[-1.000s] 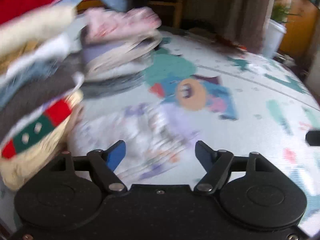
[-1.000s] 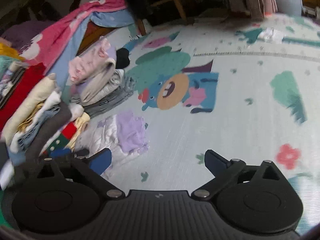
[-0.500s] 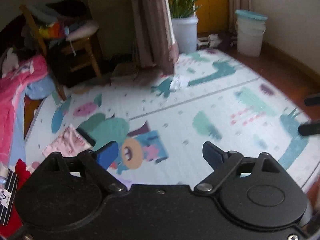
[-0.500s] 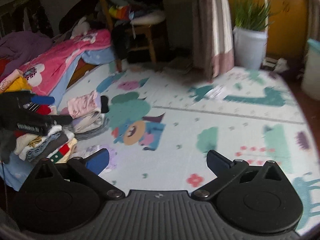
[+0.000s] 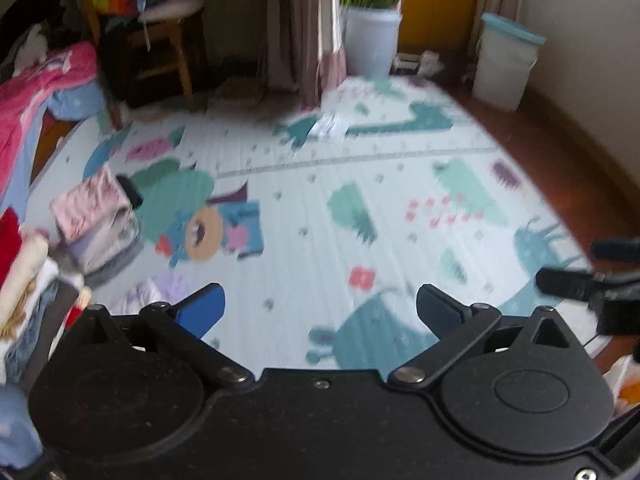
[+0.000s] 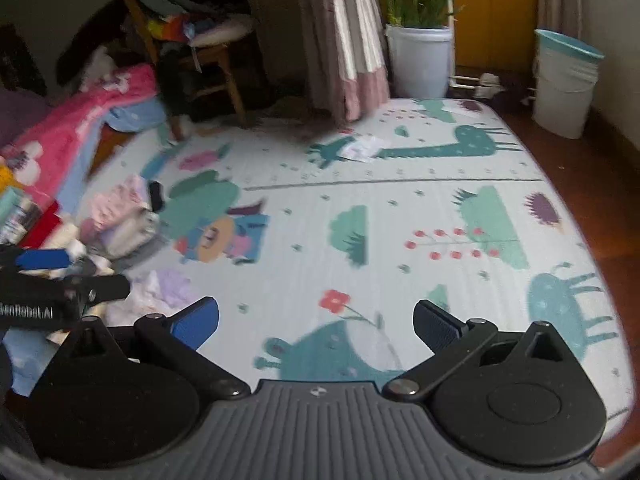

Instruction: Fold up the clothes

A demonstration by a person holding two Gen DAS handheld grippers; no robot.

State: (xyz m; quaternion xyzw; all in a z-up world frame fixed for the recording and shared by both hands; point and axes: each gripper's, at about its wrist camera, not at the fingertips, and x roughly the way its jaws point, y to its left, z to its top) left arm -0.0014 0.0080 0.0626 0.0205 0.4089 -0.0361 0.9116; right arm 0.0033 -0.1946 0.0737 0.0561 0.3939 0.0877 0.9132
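**Both grippers up and empty, next garment to be picked**

From where I stand, the left gripper [image 5: 320, 308] and the right gripper [image 6: 316, 320] both hang over the play mat [image 6: 400, 216] with their jaws spread wide and nothing between them. Neither touches cloth.

The clothes sit at the left edge of the mat. There is a folded stack [image 5: 100, 220] with a pink piece on top, a taller pile [image 5: 28, 280] just beside it toward the near side, and a small lilac garment [image 6: 164, 288] lying loose and crumpled on the mat near the pile. A pink blanket [image 6: 80, 120] slopes down behind them. The middle of the mat shows no cloth on it.

I judge the step in hand to be fetching the next piece, most likely the lilac one. To do it well, bring both grippers low over it, take two neighbouring corners or one clear edge rather than a bunched middle, and carry it to the middle of the mat before spreading it flat. Keep the left gripper away from the pile, which looks ready to topple if nudged.
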